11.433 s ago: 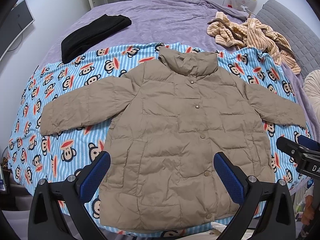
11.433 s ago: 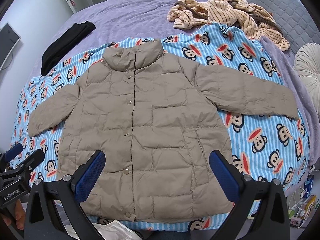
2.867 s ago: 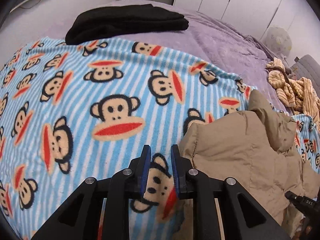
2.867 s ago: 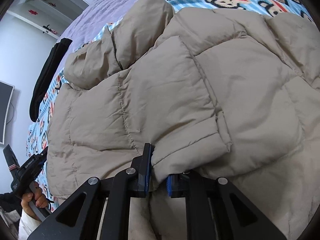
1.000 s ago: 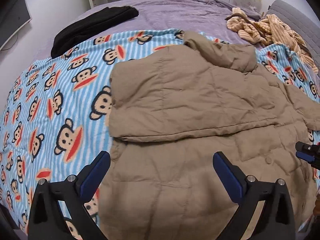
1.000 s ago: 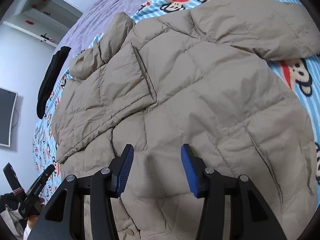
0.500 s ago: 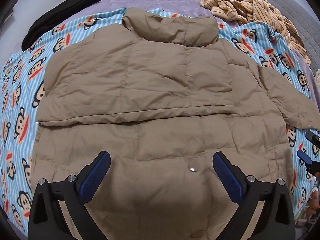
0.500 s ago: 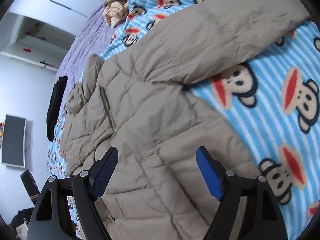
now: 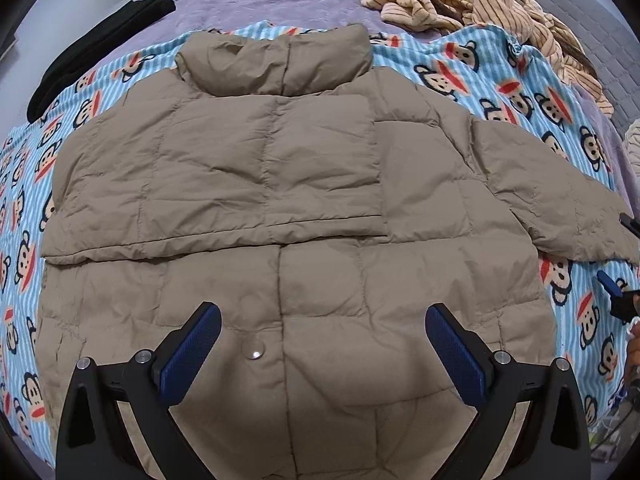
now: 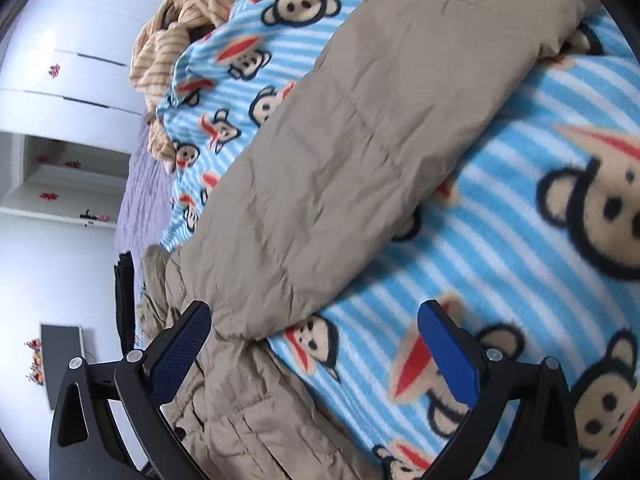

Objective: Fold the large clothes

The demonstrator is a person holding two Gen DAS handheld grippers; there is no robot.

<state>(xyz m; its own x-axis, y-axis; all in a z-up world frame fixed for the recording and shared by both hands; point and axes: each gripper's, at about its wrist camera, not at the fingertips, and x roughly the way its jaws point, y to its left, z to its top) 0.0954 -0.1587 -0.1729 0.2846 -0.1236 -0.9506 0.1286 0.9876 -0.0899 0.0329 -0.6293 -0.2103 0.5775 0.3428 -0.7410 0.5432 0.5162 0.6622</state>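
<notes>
The jacket (image 9: 320,216) hem runs off the lower edge of the left wrist view. At that view's right edge only a sliver of the right gripper (image 9: 618,292) shows. The monkey blanket (image 10: 520,264) looks motion-blurred.

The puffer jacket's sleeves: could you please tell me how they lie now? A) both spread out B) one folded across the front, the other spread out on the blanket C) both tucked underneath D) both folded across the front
B: on the puffer jacket, one sleeve lies folded across the chest while the other sleeve stretches out over the monkey-print blanket.
</notes>
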